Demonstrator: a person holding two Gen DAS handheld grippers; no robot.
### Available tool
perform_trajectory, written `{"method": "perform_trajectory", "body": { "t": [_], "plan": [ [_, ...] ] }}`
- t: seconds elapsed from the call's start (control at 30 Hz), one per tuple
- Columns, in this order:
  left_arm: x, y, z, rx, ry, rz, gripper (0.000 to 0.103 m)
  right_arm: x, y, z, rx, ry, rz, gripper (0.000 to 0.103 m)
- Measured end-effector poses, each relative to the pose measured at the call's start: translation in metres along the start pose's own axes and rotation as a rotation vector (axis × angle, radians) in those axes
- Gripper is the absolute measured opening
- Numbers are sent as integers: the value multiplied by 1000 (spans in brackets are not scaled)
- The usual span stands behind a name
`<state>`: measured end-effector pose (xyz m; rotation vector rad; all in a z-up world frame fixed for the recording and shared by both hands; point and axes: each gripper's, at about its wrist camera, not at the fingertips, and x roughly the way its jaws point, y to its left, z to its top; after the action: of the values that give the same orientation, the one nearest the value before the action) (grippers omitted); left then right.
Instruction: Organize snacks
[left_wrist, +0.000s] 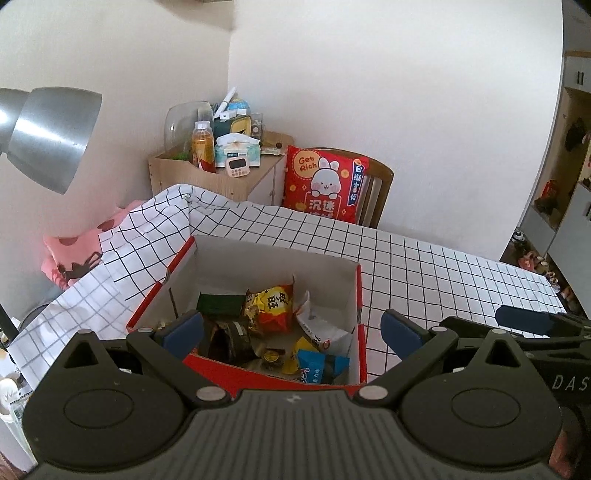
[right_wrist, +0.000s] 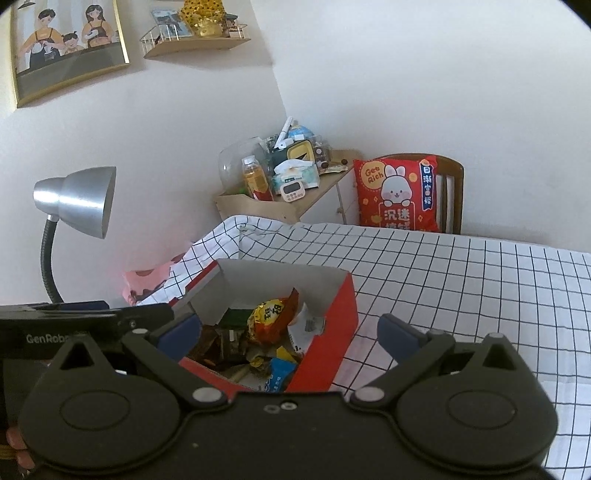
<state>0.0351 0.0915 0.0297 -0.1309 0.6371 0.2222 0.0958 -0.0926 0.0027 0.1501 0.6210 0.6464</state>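
Crinkled foil snacks (left_wrist: 271, 308) fill the red cardboard box (left_wrist: 356, 295).

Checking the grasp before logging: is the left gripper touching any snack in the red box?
Cannot tell. In the left wrist view the left gripper is open above the red box, nothing between its fingers, but height is unclear.

Snacks (left_wrist: 271, 308) in box (left_wrist: 354, 295) on table (left_wrist: 443, 273), chair (left_wrist: 380, 184) behind

My left wrist camera looks forward and down along its fingers (left_wrist: 184, 326), close over the red box (left_wrist: 354, 295) on the tabletop (left_wrist: 443, 273). My right wrist camera sits just right of it, facing likewise; both share the box, the far chair (right_wrist: 452, 192) and lamp (right_wrist: 79, 199)
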Motion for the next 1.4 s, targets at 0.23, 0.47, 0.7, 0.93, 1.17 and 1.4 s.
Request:
{"method": "perform_trajectory", "body": {
  "t": [0.23,0.47,0.7,0.93,1.17,1.4],
  "plan": [
    [1,2,1,-8,7,-3,103,0,-2,1,33,15,-5,103],
    [2,4,2,-26,23,-11,103,2,-2,0,45,46,-16,103],
    [5,6,2,-35,33,-16,103,-1,1,0,27,32,-18,103],
    [5,7,1,-46,38,-28,103,-3,1,4,16,18,-27,102],
    [0,6,1,-37,13,-26,103,-3,0,8,9,9,-49,102],
    [-4,5,1,-28,-1,-24,103,-2,4,9,-21,12,-52,102]
  ]
}}
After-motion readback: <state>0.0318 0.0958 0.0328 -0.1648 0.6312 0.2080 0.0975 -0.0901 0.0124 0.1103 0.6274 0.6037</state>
